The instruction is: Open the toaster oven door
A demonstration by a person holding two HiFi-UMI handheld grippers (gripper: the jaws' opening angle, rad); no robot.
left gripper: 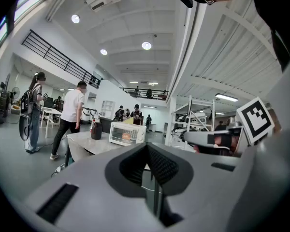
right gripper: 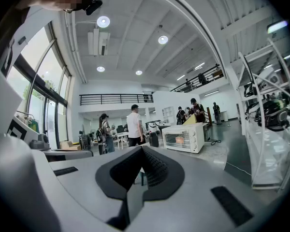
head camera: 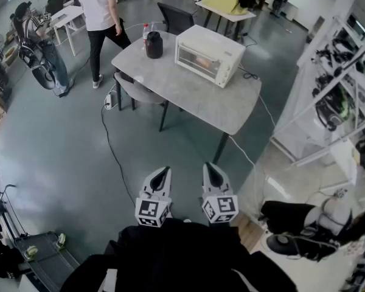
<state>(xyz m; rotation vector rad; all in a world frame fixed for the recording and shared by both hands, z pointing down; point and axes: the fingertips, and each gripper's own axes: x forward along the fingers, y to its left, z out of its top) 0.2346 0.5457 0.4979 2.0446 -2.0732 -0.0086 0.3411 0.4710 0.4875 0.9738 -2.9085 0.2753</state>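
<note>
Head view: black jug (head camera: 154, 44) near toaster oven (head camera: 208, 55)

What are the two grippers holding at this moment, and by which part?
Nothing is held. The left gripper and the right gripper are both shut and empty, well away from the toaster oven on the table.

We look steeply down from head height at the far table (head camera: 194, 96); both gripper views face level, sharing the toaster oven (left gripper: 127, 133).
</note>
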